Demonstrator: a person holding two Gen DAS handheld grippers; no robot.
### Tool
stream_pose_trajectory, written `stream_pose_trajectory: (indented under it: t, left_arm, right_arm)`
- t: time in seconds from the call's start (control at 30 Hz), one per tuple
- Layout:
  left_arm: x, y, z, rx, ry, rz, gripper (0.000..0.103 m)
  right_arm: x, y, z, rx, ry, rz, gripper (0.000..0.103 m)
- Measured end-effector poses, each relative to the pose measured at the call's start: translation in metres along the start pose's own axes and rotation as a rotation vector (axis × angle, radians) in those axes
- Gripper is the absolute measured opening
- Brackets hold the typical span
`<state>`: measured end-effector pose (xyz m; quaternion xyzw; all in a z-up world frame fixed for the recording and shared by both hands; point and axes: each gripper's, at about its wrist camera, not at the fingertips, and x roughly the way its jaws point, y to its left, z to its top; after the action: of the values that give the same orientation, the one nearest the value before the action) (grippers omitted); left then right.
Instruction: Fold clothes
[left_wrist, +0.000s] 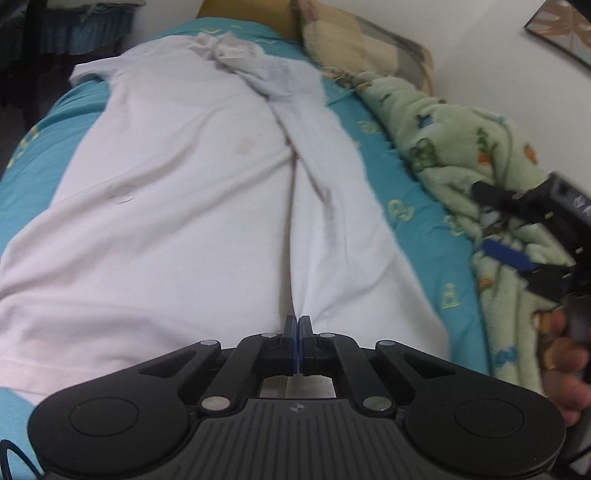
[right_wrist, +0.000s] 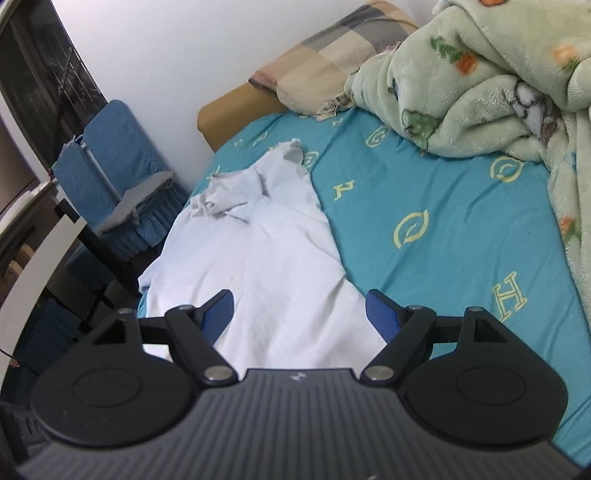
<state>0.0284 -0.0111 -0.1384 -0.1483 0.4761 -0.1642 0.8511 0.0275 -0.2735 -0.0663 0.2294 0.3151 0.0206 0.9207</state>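
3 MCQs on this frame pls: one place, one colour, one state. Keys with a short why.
1. Where does the green blanket lie relative to the white shirt?
A. under it
B. beside it on the bed, apart
C. on top of it

2. What colour is the bedsheet?
A. teal with pale yellow marks
B. plain grey
C. red striped

3. How do the grippers stand?
A. both open
B. left gripper shut, right gripper open
C. left open, right shut

Keys: B, sheet shows between them; A, seen in both views; B, left fingers meet, right fingers stand wide apart.
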Motion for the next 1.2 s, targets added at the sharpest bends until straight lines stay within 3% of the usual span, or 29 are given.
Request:
stream_pose_trajectory:
  t: [0.07, 0.13, 0.3, 0.33, 0.37, 0.47, 0.6, 0.73, 0.93, 0.97, 1.07, 1.17, 1.2]
  left_arm:
    - [0.004, 0.0, 0.001, 0.01, 0.008, 0.028, 0.002]
    - [0.0, -0.001, 0.005, 0.026, -0.014, 0.04, 0.009]
    - [-0.004, -0.015, 0.031, 0.128, -0.096, 0.138, 0.076]
    - [-0.001, -0.016, 0.042, 0.142, -0.114, 0.16, 0.083]
    - [0.001, -0.018, 0.052, 0.156, -0.131, 0.183, 0.089]
    - [0.019, -0.02, 0.094, 0.178, -0.19, 0.241, 0.089]
    - [0.069, -0.02, 0.17, 0.127, -0.232, 0.261, 0.089]
    - [0.136, -0.034, 0.239, 0.098, -0.323, 0.3, 0.089]
    - [0.235, -0.048, 0.313, 0.056, -0.354, 0.337, 0.076]
    - [0.251, -0.047, 0.321, 0.062, -0.343, 0.362, 0.068]
    - [0.277, -0.037, 0.331, 0.056, -0.34, 0.39, 0.027]
    - [0.271, -0.019, 0.326, -0.004, -0.413, 0.309, 0.003]
    - [0.262, -0.012, 0.322, -0.031, -0.431, 0.288, 0.003]
  right_arm:
    - [-0.002, 0.005, -0.002, -0.021, -0.006, 0.001, 0.08]
    - [-0.006, 0.013, 0.0, -0.045, -0.019, -0.016, 0.08]
    - [-0.024, 0.041, 0.031, -0.127, -0.094, 0.03, 0.08]
    - [-0.024, 0.046, 0.038, -0.145, -0.121, 0.031, 0.08]
    - [-0.024, 0.05, 0.045, -0.163, -0.148, 0.029, 0.08]
    - [-0.014, 0.055, 0.056, -0.203, -0.201, 0.0, 0.08]
    - [0.018, 0.042, 0.047, -0.219, -0.182, -0.069, 0.08]
    - [0.054, 0.029, 0.042, -0.225, -0.149, -0.147, 0.08]
    - [0.106, 0.004, 0.046, -0.089, -0.128, -0.199, 0.08]
    - [0.114, 0.0, 0.045, -0.086, -0.113, -0.203, 0.08]
    - [0.136, -0.01, 0.041, -0.068, -0.071, -0.202, 0.08]
    - [0.148, -0.018, 0.04, -0.035, -0.044, -0.207, 0.08]
    - [0.149, -0.019, 0.04, -0.026, -0.043, -0.205, 0.08]
